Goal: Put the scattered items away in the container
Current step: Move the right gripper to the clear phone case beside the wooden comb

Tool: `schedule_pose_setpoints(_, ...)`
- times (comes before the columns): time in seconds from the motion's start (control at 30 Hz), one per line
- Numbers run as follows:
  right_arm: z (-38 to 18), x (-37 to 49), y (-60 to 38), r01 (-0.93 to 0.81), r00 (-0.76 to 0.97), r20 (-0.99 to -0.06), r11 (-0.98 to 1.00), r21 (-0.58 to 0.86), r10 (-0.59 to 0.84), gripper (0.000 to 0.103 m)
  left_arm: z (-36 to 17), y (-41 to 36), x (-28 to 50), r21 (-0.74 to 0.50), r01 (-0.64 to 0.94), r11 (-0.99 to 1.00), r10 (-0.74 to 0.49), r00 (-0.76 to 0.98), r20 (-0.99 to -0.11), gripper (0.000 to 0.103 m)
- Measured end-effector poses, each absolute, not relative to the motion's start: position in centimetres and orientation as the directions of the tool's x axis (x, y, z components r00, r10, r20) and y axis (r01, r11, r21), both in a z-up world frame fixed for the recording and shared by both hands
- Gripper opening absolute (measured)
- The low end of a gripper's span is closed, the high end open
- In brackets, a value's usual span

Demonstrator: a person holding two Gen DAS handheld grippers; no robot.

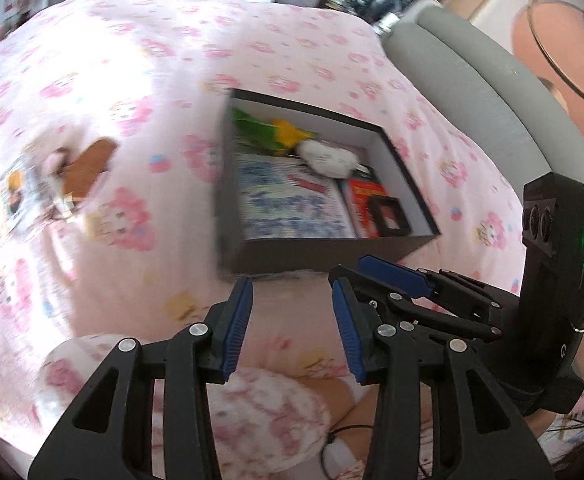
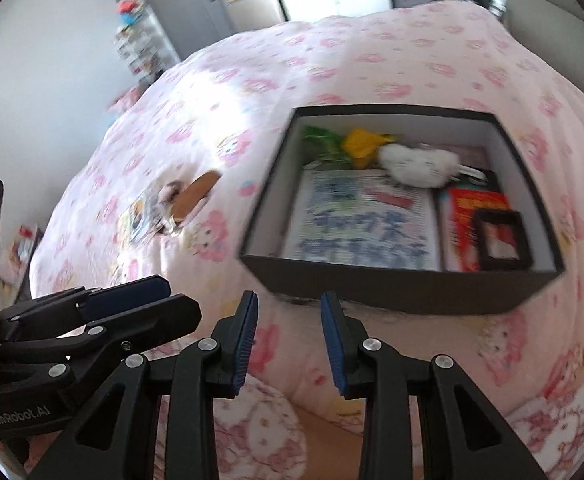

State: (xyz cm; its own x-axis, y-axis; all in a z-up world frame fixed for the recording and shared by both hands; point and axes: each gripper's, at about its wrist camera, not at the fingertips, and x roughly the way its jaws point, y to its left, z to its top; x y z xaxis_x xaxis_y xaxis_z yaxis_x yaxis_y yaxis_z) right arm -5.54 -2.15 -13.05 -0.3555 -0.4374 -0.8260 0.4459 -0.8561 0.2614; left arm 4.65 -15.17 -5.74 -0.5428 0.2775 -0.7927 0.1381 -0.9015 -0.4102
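Bedding: soft pink quilt (image 2: 332,60) printed with cartoon flowers, rumpled over the bed. Rigid dark box (image 2: 392,284) with white inner walls sits on it, open-topped. Inside: flat printed booklet (image 2: 356,220), red packet (image 2: 476,204), small black square frame (image 2: 502,240), fluffy white plush (image 2: 420,166), yellow-green plush (image 2: 356,142) at the far wall. Loose pile on the quilt left of the box, well apart: brown toy (image 2: 195,196) and glossy cards (image 2: 143,216), blurred. Left view alone shows a grey padded headboard (image 1: 472,88); right view alone shows a shelf rack (image 2: 139,44). Left claw (image 1: 292,320) spread, nothing between its ribbed blue pads; right claw (image 2: 289,340) likewise spread and empty.
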Motion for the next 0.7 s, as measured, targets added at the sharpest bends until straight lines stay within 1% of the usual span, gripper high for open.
schedule_pose_setpoints(0.13, -13.8, -5.2, -6.6, 0.506, -0.291, -0.838, -0.818, 0.275, -0.461, 0.029, -6.9, -19.9, 7.1, -0.448, 0.23, -0.864, 0.257, -0.564, -0.785, 0.041)
schedule_pose_setpoints(0.2, -14.6, -5.0, -8.9, 0.528, -0.2, -0.84, -0.778, 0.341, -0.504, 0.029, -7.6, -22.2, 8.7, -0.478, 0.268, -0.836, 0.255, -0.582, -0.772, 0.041)
schedule_pose_setpoints(0.27, -15.4, -4.7, -12.0, 0.577, -0.136, -0.831, -0.725, 0.376, -0.539, 0.029, -8.4, -24.7, 10.3, -0.491, 0.325, -0.808, 0.23, -0.594, -0.771, 0.041)
schedule_pose_setpoints(0.37, -16.9, -4.6, -16.6, 0.635, -0.081, -0.851, -0.685, 0.357, -0.518, 0.029, -9.8, -28.4, 11.9, -0.484, 0.436, -0.759, 0.152, -0.605, -0.782, 0.041)
schedule_pose_setpoints(0.47, -18.1, -5.1, -20.5, 0.67, 0.001, -0.844, -0.627, 0.398, -0.536, 0.029, -11.2, -32.3, 13.5, -0.49, 0.548, -0.678, 0.064, -0.621, -0.782, 0.041)
schedule_pose_setpoints(0.57, -19.3, -6.8, -23.5, 0.664, 0.017, -0.866, -0.642, 0.383, -0.499, 0.029, -13.7, -36.4, 14.0, -0.535, 0.602, -0.593, 0.06, -0.629, -0.775, 0.042)
schedule_pose_setpoints(0.63, -20.3, -8.1, -25.3, 0.66, 0.022, -0.872, -0.648, 0.38, -0.489, 0.029, -15.2, -38.6, 13.7, -0.521, 0.637, -0.569, 0.038, -0.612, -0.79, 0.042)
schedule_pose_setpoints(0.7, -21.1, -9.3, -26.7, 0.658, 0.015, -0.884, -0.661, 0.361, -0.467, 0.029, -17.1, -40.6, 13.2, -0.536, 0.648, -0.541, 0.058, -0.607, -0.792, 0.042)
